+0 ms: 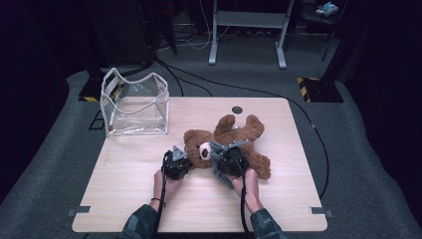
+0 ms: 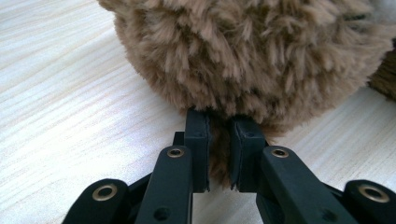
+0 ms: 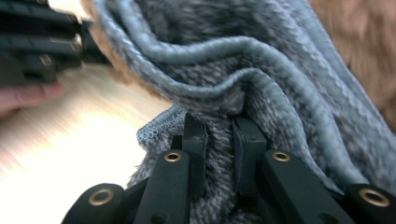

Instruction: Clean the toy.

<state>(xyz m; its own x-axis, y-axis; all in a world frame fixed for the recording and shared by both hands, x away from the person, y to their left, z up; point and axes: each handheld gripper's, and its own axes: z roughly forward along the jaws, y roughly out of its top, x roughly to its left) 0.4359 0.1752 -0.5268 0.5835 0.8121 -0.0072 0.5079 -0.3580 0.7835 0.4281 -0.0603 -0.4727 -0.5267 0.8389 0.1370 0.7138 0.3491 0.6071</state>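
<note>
Here both hand-held grippers are already clamped, so the gripping step looks done and the work in hand seems to be pulling a grey knitted garment (image 3: 261,79) along or off the teddy bear (image 1: 226,144). Nearest the person, the left hand-held gripper (image 2: 219,149) pinches a tuft of the bear's brown plush between its black pads, at the rounded head end that rests on the table (image 1: 149,164). The right hand-held gripper (image 3: 219,154) bites a fold of the grey knit just below its ribbed, cord-like hem.

The next move probably calls for the left grip to hold the bear steady while the right draws the fabric over the soft body, slowly, since knit stretches and can slip from the pads.

The bear lies sprawled near the middle of the pale wood-grain table, limbs spread, its fur long, shaggy and yielding. Farther off, at the far left corner, stands a clear plastic bag (image 1: 135,105) with white edging, open at the top, well apart from the bear. Beyond lies grey carpet with trailing cables.
</note>
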